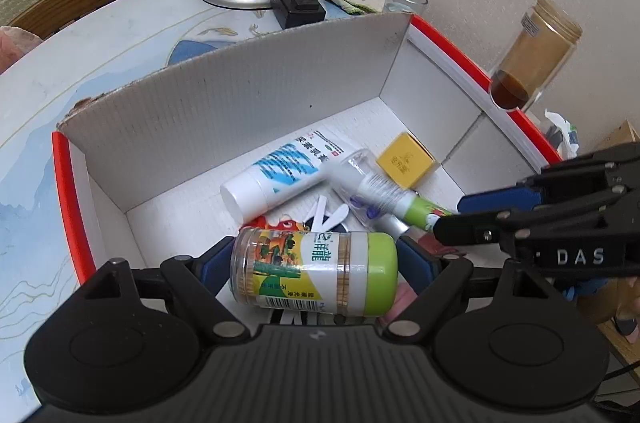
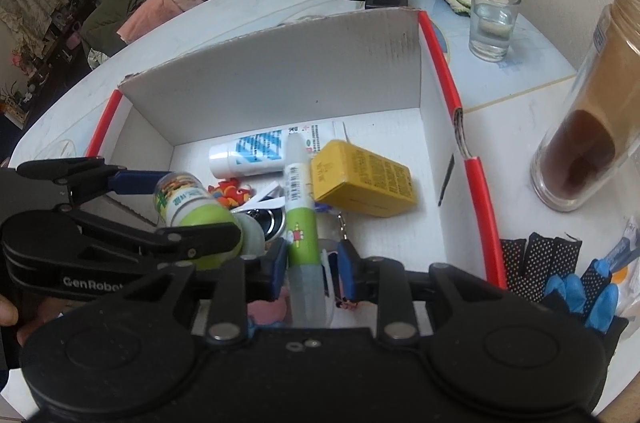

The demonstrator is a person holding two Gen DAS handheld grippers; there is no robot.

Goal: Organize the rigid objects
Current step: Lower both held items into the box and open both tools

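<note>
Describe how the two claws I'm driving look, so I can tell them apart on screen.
Both are matte black linkage claws with blue fingertip pads and silver pivot pins. The left claw carries white "GenRobot" lettering on its side; the right claw shows white "DAS" letters. No cables visible on either.

Both grippers (image 1: 314, 273) (image 2: 312, 273) down-tilted (fingers gripping)

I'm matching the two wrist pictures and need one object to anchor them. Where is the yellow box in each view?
Left wrist view: the yellow box lies on the carton floor, right of centre, beside the clear tube.
Right wrist view: the yellow box lies near the middle, right of the green-and-white tube.
Shared landmark: the blue-striped white bottle behind it.
</note>
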